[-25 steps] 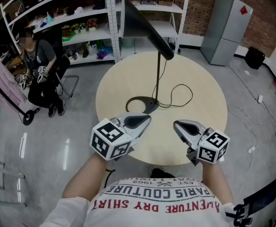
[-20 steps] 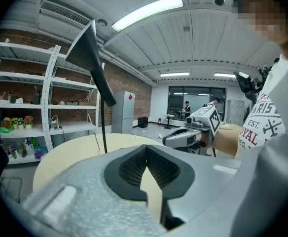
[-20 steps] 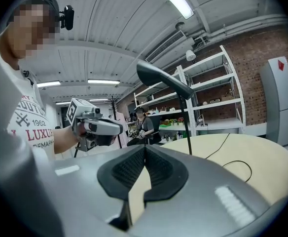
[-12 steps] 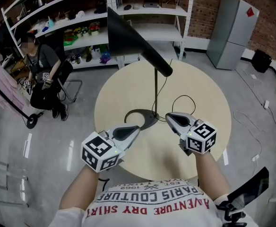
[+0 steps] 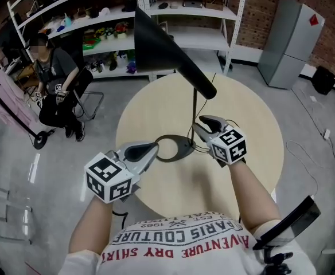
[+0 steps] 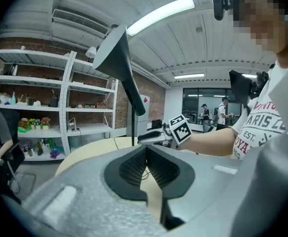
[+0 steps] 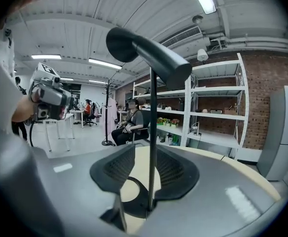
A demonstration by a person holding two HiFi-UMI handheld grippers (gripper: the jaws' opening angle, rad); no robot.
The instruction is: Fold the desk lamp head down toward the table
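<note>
The black desk lamp stands on the round table, its cone head raised and tilted on a thin stem above a ring base. My right gripper is at the stem. Its jaws are opening, and in the right gripper view the stem runs up between the pads of the right gripper without being pressed. The lamp head looms above. My left gripper is shut and empty, just left of the base. The left gripper view shows the left gripper, the lamp head and the right gripper.
The lamp's black cable loops on the table behind the stem. A seated person is at the far left beside white shelving with small items. A grey cabinet stands at the back right.
My right gripper has moved forward and left up to the lamp stem, and its jaws now stand apart around it. The left gripper has shifted left beside the base, still shut.
</note>
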